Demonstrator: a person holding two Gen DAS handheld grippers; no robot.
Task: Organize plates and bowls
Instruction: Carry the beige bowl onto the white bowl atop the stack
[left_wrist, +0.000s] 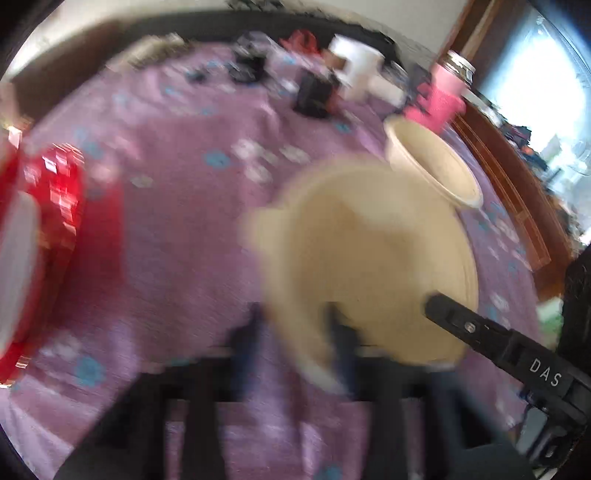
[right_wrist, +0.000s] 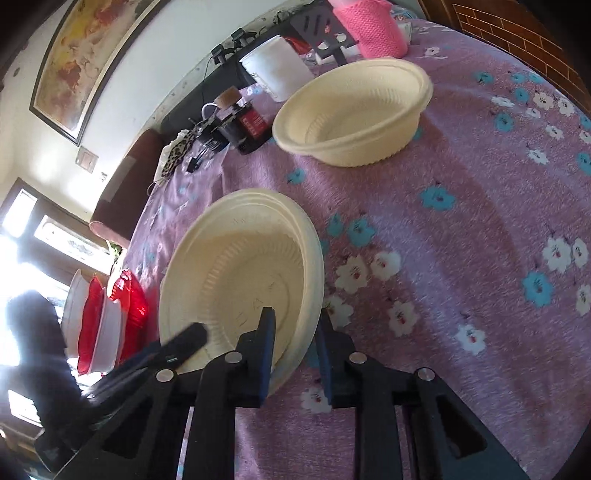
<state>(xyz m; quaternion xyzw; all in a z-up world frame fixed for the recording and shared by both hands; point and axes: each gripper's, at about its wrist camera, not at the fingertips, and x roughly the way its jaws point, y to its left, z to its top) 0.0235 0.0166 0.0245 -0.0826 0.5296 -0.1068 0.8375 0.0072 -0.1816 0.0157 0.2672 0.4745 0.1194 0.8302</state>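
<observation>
A cream plate (right_wrist: 240, 273) is held tilted above the purple flowered cloth. My right gripper (right_wrist: 295, 339) is shut on its lower rim, one finger inside, one outside. My left gripper (left_wrist: 291, 325) also straddles the rim of the same plate (left_wrist: 369, 258); that view is blurred. The left gripper's finger shows in the right wrist view (right_wrist: 184, 343). A cream bowl (right_wrist: 354, 110) stands upright on the cloth beyond the plate; it also shows in the left wrist view (left_wrist: 432, 166). Red and white plates (right_wrist: 107, 325) stand stacked on edge at the left.
A white container (right_wrist: 277, 66), a pink knitted item (right_wrist: 373, 26), a dark jar and box (right_wrist: 243, 125) and small clutter sit along the cloth's far edge. A red and white plate (left_wrist: 40, 240) stands at the left in the left wrist view. A wooden edge (left_wrist: 517, 192) runs along the right.
</observation>
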